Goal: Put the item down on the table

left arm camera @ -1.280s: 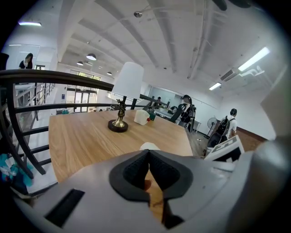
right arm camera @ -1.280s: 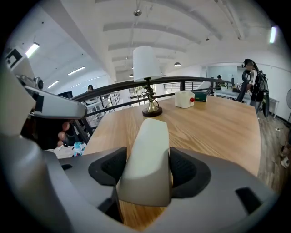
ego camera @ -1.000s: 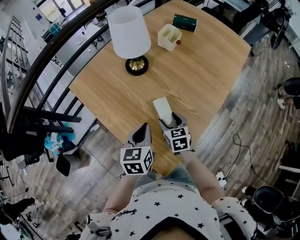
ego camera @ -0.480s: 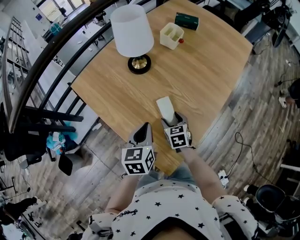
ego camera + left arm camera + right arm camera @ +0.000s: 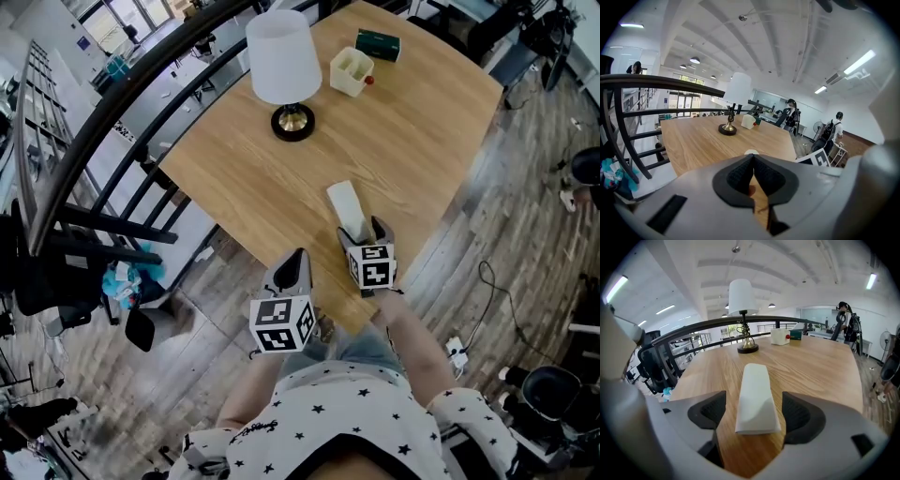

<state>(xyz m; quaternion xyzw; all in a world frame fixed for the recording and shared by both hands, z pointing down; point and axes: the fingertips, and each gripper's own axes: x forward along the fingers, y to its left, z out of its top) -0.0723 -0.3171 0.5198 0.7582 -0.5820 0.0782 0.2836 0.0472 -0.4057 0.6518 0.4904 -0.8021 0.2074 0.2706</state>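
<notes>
The item, a flat white wedge-shaped pack [image 5: 347, 208], lies on the wooden table [image 5: 403, 141] near its front edge. My right gripper [image 5: 362, 231] stands open around the pack's near end. In the right gripper view the pack [image 5: 756, 397] rests on the wood between the pads [image 5: 714, 411], with a gap on each side of the right gripper [image 5: 755, 412]; its jaws have just been opening. My left gripper [image 5: 293, 263] hovers at the table's front edge, left of the right one. In the left gripper view the left gripper [image 5: 753, 174] is shut with nothing in it.
A white-shaded lamp [image 5: 284, 67] stands at the table's far side, with a white box [image 5: 351, 71] and a dark green box [image 5: 378, 44] beyond it. A black railing [image 5: 122, 108] runs along the table's left edge. People stand in the background [image 5: 790, 112].
The right jaws have spread wider and stand clear of the white pack, which stays lying on the table. The left gripper has shifted a little by the table's front edge.
</notes>
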